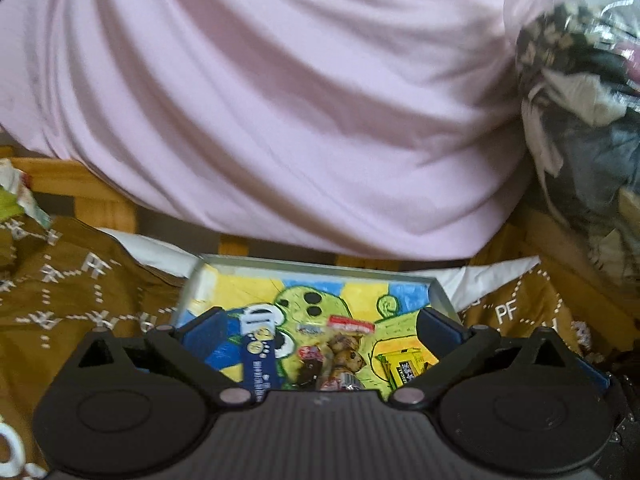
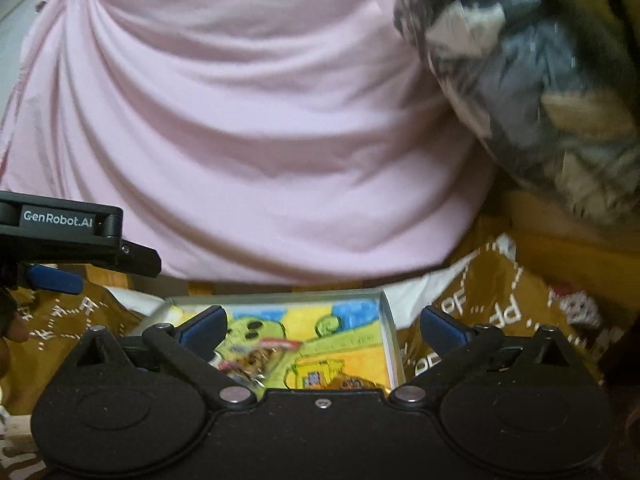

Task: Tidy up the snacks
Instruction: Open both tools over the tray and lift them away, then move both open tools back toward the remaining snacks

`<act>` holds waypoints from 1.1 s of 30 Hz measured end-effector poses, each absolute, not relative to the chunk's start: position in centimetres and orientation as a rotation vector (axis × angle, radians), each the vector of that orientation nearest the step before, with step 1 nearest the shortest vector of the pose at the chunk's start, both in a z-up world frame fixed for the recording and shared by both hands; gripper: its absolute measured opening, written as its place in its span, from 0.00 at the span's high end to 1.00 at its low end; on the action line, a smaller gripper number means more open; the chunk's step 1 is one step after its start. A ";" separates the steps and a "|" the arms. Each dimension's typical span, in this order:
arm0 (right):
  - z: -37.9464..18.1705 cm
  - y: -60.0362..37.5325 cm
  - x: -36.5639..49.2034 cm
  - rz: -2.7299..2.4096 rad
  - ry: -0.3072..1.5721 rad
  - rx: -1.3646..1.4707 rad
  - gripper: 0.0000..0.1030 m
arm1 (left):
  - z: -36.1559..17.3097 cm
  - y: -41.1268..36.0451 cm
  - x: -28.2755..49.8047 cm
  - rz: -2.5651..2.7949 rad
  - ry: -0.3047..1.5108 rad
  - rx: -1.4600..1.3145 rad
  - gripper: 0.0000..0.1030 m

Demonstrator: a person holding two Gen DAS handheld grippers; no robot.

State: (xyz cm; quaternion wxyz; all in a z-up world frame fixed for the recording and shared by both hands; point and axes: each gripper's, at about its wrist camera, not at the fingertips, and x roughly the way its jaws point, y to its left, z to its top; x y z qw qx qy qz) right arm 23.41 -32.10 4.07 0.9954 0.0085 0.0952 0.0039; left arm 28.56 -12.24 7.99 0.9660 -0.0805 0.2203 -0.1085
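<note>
A shallow grey tray (image 1: 320, 269), lined with a bright cartoon drawing, sits on the brown cloth right below me. Inside lie a blue wafer pack (image 1: 258, 358), a clear bag of bear biscuits (image 1: 347, 350) with a red header, and a yellow box (image 1: 404, 365). My left gripper (image 1: 320, 326) hovers open above them, holding nothing. My right gripper (image 2: 322, 328) is also open and empty over the tray's (image 2: 389, 322) right part, above the biscuit bag (image 2: 262, 356), the yellow box (image 2: 316, 376) and a gold wrapper (image 2: 352, 382). The left gripper's blue finger (image 2: 56, 279) shows at the far left.
A person in a pink shirt (image 1: 280, 100) stands close behind the tray and fills the upper view. A clear plastic bag of dark clothes (image 1: 580, 80) bulges at the right. Brown patterned cloth (image 1: 80, 288) covers the surface, with a wooden frame (image 1: 80, 184) behind.
</note>
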 end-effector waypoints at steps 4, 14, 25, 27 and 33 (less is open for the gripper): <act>5.5 -31.1 21.2 0.054 0.136 -0.014 0.01 | 9.1 -10.8 25.8 -0.203 0.422 -0.164 0.01; 6.6 -29.0 15.0 0.037 0.047 -0.017 0.01 | 10.0 -8.3 19.2 -0.215 0.364 -0.098 0.01; 6.2 -26.7 10.8 0.019 0.094 -0.046 0.01 | 7.9 -6.1 13.6 -0.177 0.357 -0.059 0.01; 6.0 -26.4 10.2 0.015 0.128 -0.037 0.01 | 7.2 -5.7 13.1 -0.176 0.375 -0.059 0.01; 4.7 -25.1 9.3 0.021 0.262 0.001 0.01 | 4.8 -4.7 11.7 -0.175 0.446 -0.039 0.01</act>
